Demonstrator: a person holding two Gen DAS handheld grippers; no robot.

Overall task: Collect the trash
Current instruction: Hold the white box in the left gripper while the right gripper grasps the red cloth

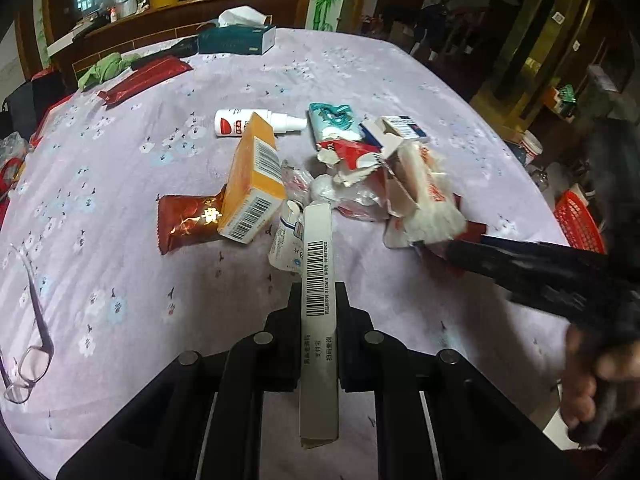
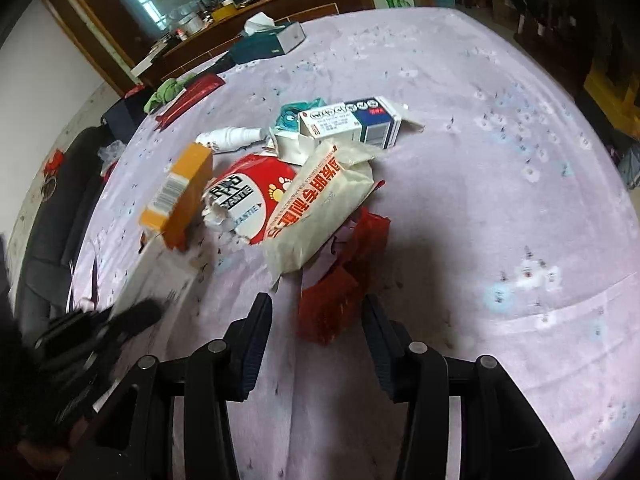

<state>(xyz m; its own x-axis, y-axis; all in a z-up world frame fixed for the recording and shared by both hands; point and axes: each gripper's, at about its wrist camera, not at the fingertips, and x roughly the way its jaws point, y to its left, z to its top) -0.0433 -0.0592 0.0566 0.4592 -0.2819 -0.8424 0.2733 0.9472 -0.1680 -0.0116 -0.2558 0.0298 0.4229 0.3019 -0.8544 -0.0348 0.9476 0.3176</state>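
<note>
1. Our left gripper [image 1: 319,294] is clamped on a long white carton [image 1: 319,304] with a barcode down its side; the carton runs lengthwise between the two fingers, one end poking out ahead of the tips and the other reaching back toward the camera.
2. Our right gripper [image 2: 318,316] has its fingers spread apart, holding nothing. A crumpled red wrapper [image 2: 340,292] lies on the cloth between and just ahead of the tips; we cannot tell whether either finger touches it.
3. Just beyond the red wrapper sits the rest of the trash heap: a cream packet with red lettering [image 2: 320,204], tilted, resting on a torn red-and-white box [image 2: 248,204].
4. Ahead and to the left of the left gripper's tips an orange box [image 1: 252,184] leans on a brown foil wrapper [image 1: 188,222].
5. Farther ahead lie a white spray bottle [image 1: 256,122] on its side and a blue-and-white medicine box [image 2: 352,122] with an open flap.
6. Everything rests on a lilac flowered tablecloth [image 1: 400,76].
7. A teal tissue box [image 1: 236,38] stands at the far edge, well apart from both grippers.
8. Spectacles [image 1: 28,364] lie far to the left of the left gripper.
</note>
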